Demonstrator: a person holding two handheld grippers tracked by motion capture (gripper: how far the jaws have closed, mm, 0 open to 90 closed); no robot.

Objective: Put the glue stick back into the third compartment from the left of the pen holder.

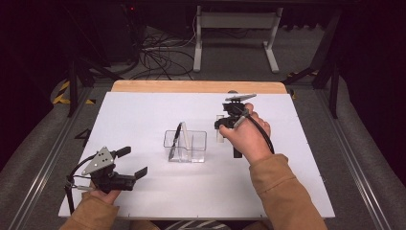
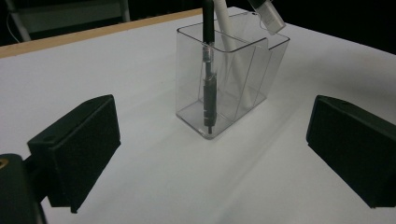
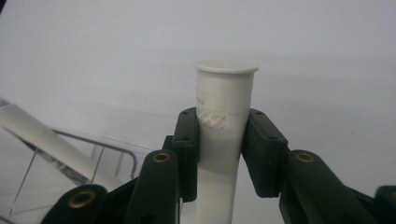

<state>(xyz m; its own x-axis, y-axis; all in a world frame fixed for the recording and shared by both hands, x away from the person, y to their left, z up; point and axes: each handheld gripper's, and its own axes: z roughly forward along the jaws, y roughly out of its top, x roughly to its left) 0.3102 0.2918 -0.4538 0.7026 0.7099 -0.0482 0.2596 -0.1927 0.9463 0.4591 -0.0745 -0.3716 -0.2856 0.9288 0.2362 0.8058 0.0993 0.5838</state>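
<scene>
Place: a lab or recording room set up for staged table work.
Table: a white board on a wooden top, bare under both grippers apart from a few small props.
Beyond the right gripper: a loose tangle of black cables on grey carpet, and the white legs of a desk frame.
Outward of the left gripper: black stand legs and yellow-and-black hazard tape on the floor.
Surroundings: dark walls or drapes, light only on the table.
Either side of the table: metal floor rails.
</scene>
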